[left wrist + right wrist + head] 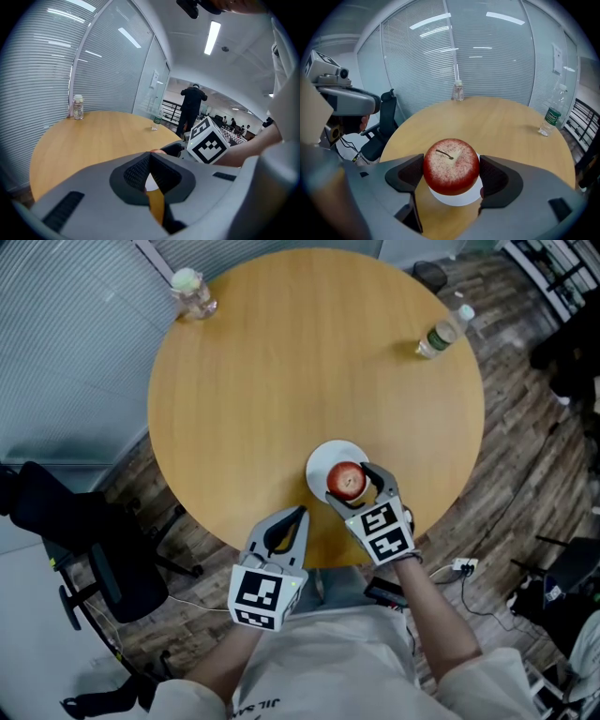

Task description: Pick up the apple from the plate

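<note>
A red apple [347, 481] [451, 165] sits between the two jaws of my right gripper [354, 482] [451, 176], which is shut on it; both pads press its sides. The small white plate [322, 461] [458, 199] lies right under the apple near the front edge of the round wooden table [281, 362]. I cannot tell whether the apple still touches the plate. My left gripper [298, 514] [150, 157] hovers at the table's front edge, left of the plate, shut with nothing in it.
A small glass jar [192, 292] [458, 90] stands at the table's far left rim. A plastic water bottle [442, 334] [551, 115] stands at the far right. A black office chair [84, 540] is left of the table. A person [192, 108] stands far behind.
</note>
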`<act>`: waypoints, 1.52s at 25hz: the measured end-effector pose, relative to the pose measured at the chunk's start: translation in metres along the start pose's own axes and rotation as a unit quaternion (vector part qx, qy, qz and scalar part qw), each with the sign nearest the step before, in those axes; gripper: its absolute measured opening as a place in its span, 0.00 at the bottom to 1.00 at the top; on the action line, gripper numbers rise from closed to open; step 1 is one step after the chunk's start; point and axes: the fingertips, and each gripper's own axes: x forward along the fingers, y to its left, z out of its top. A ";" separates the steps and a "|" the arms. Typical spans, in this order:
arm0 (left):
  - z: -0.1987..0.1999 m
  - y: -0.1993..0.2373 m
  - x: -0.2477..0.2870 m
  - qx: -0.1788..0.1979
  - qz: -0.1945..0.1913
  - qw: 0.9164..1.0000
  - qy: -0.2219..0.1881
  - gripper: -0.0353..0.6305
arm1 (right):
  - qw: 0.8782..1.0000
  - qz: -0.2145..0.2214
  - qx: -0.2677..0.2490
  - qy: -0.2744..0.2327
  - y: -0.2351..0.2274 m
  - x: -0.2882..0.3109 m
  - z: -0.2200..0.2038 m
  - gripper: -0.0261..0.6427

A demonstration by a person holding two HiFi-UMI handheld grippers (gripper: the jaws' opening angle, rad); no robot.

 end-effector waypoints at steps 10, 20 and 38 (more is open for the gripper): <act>0.011 -0.012 -0.010 0.023 -0.002 1.000 -0.013 0.06 | 0.999 -0.009 0.007 -0.034 0.004 -0.038 0.014 0.60; 0.029 -0.027 -0.021 0.039 -0.006 0.998 -0.040 0.06 | 0.997 -0.012 0.022 -0.069 0.010 -0.087 0.031 0.60; 0.036 -0.041 -0.042 0.052 -0.007 0.997 -0.061 0.06 | 0.991 -0.019 0.040 -0.130 0.024 -0.148 0.054 0.60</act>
